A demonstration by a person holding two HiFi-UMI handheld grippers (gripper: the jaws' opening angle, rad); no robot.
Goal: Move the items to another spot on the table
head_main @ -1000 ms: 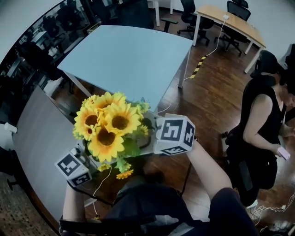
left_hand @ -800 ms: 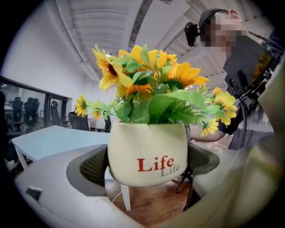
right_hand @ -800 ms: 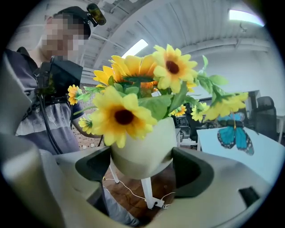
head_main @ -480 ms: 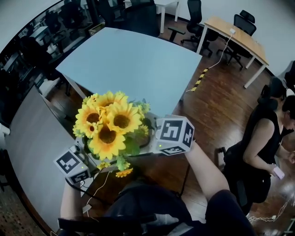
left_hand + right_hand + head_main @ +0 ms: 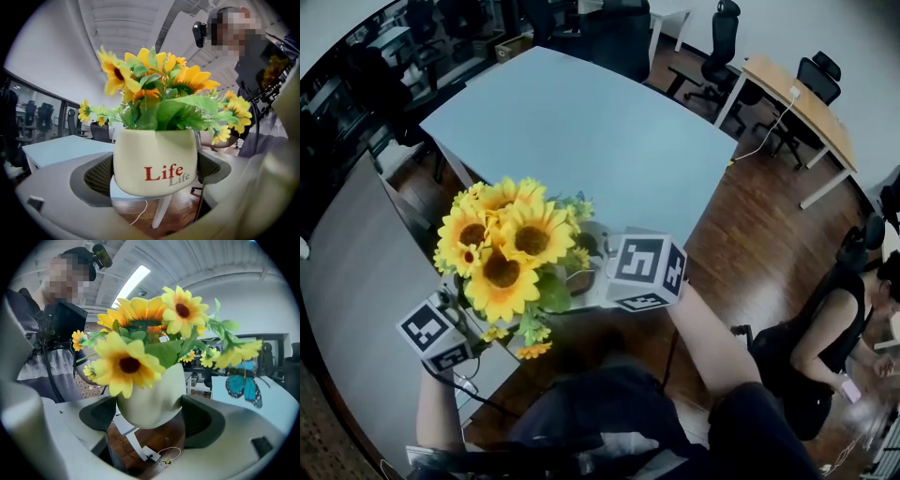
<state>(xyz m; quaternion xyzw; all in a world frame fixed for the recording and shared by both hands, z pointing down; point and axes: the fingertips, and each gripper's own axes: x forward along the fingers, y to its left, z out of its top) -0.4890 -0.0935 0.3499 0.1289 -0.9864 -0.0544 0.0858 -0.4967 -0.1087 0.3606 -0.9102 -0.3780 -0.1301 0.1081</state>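
Sunflower pot held off the bench by both hand-held grippers.

The white pot [image 5: 154, 159], lettered "Life" in red, is clamped on opposite sides: the left hand-held gripper [image 5: 154, 172] is closed on its sides, both pads touching, and the right hand-held gripper [image 5: 150, 416] is likewise closed against the pot body. The sunflowers [image 5: 502, 253] stand upright at centre left of the head view. The pot is noted in the air, wood floor beneath it, just below the near edge of the light blue bench [image 5: 581, 122].
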